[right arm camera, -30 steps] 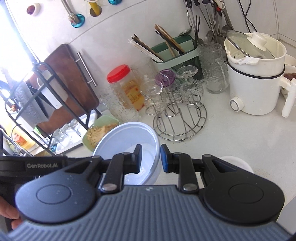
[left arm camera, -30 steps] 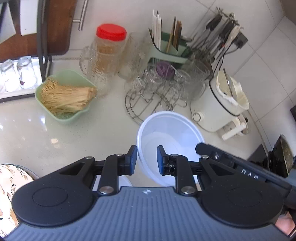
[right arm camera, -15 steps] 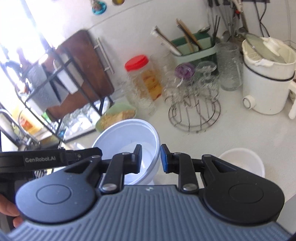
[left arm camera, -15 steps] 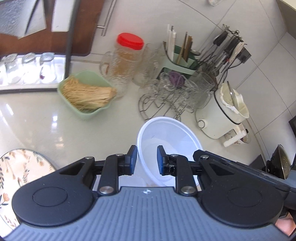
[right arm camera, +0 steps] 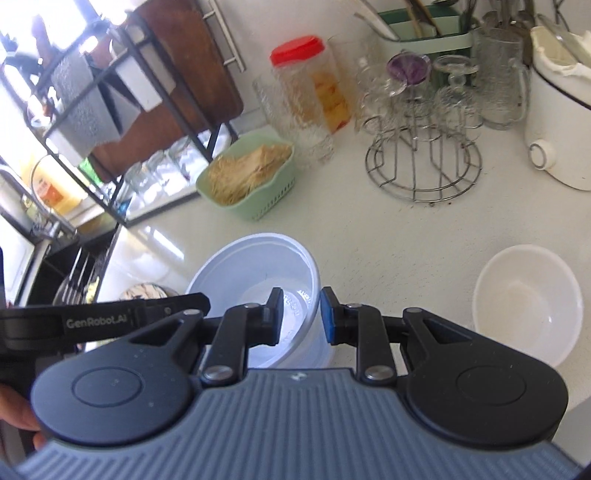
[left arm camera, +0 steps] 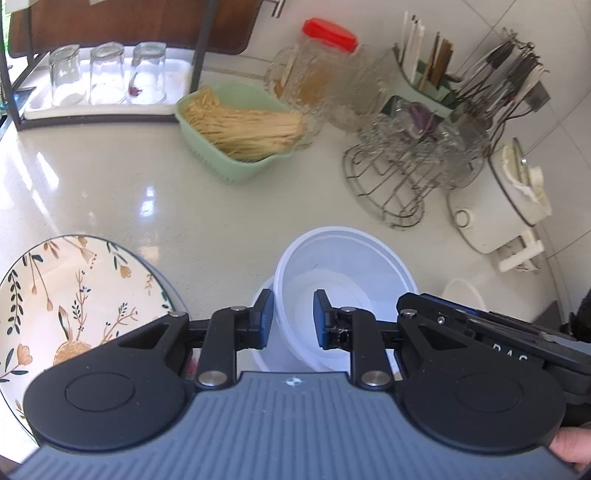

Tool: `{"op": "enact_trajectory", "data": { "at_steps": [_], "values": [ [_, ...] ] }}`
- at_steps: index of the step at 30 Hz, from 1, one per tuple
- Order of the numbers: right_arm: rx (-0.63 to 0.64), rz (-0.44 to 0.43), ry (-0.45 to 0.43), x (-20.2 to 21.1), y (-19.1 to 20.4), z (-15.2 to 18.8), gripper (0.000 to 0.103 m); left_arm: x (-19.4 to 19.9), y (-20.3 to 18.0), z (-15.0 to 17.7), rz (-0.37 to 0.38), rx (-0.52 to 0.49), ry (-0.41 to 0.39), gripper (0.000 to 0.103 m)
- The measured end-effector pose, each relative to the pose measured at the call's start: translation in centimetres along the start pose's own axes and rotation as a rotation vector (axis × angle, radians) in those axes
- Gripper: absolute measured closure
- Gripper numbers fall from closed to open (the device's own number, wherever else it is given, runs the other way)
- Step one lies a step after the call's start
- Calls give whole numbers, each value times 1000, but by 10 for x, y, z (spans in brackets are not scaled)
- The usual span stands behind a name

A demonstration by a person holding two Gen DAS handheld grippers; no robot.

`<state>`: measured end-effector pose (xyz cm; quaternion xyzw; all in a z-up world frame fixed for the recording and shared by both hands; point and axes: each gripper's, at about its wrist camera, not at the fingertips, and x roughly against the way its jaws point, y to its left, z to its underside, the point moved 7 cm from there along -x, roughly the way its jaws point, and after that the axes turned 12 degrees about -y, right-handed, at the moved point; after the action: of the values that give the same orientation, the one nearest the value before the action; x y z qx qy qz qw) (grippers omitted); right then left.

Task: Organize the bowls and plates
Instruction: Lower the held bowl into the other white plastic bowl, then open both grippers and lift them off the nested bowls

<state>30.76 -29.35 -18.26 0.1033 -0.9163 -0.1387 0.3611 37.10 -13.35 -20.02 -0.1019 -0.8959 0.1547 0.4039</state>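
Got the translucent plastic bowl [left arm camera: 343,266] pinned from both sides, out on the near side of the wire stand [left arm camera: 391,192]. Clamped on its left rim with the left gripper [left arm camera: 293,319]: one pad outside the wall, one inside, fingers drawn close with only the rim between them. Same story on the right rim with the right gripper [right arm camera: 301,314], blue pad outside, dark pad down in the bowl. Tilted a touch, mouth facing up.

Hanging right over a second white bowl [left arm camera: 260,360], nearer than the stand and mostly hidden underneath. Can't tell whether the two are touching or a sliver apart.

Moving outward now. Off to the near right of the stand, alone on the pale counter [left arm camera: 192,206]: a white ceramic bowl [right arm camera: 528,306], upright. Far out to the near left of the stand: a floral plate [left arm camera: 74,295], lying flat.

Just left of the stand: a green basket [left arm camera: 229,173] heaped with dried noodles [left arm camera: 243,127]. Behind the stand and to its left: a red-lidded jar [left arm camera: 328,29]. Directly behind the stand: a green utensil holder [left arm camera: 424,74], packed with chopsticks. Hard by the stand's right side: a white electric pot [left arm camera: 491,218]. Well left of the stand, at the back: three upturned glasses [left arm camera: 107,74] on a tray.
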Motion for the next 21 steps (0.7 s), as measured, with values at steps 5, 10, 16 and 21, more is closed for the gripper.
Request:
{"op": "enact_trajectory", "data": {
  "at_steps": [5, 10, 16, 21],
  "values": [
    [-6, -17, 12, -5, -1, 7, 77, -8, 9, 13, -6, -3, 24, 78],
    [6, -19, 3, -7, -1, 12, 77, -8, 10, 18, -13, -18, 24, 78],
    [-10, -9, -3, -6, 0, 7, 76, -3, 9, 17, -10, -27, 38, 61],
    [-30, 4, -19, 3, 1, 0, 57, 13, 13, 8, -32, -36, 6, 57]
  ]
}}
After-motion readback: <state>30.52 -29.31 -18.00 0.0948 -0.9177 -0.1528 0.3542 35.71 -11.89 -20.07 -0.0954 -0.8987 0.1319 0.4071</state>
